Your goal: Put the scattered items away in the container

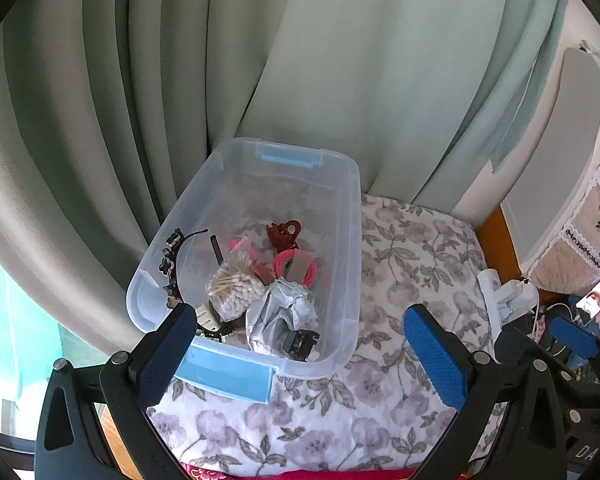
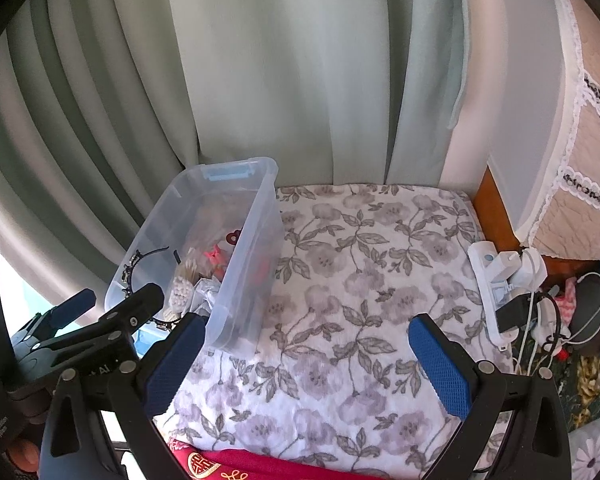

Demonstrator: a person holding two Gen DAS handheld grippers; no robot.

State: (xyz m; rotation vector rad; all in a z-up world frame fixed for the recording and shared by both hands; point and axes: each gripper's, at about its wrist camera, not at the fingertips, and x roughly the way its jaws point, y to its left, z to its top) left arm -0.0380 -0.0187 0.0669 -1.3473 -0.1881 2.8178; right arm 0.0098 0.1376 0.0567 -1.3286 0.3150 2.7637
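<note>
Blue-padded fingers of the left hand-held gripper [image 1: 300,340] stand spread wide and hold nothing; its left finger [image 1: 168,356] overlaps the near end of the bin [image 1: 348,240] in view, though contact cannot be confirmed. Right hand-held gripper [image 2: 306,360] is likewise spread wide and empty, positioned over the floral blanket [image 2: 360,280].

Bin position: on the blanket's left side, close against the green curtain [image 1: 300,60]. The bin is clear plastic with a blue latch at each end.

Bin contents:
- black headband [image 1: 176,268], leaning along the left wall
- bag of cotton swabs [image 1: 236,284]
- crumpled silver wrapper [image 1: 284,312]
- pink tape roll [image 1: 296,266]
- dark red clip [image 1: 284,232]

A white power strip [image 2: 496,280] lies at the blanket's right edge, with cables beside it.
</note>
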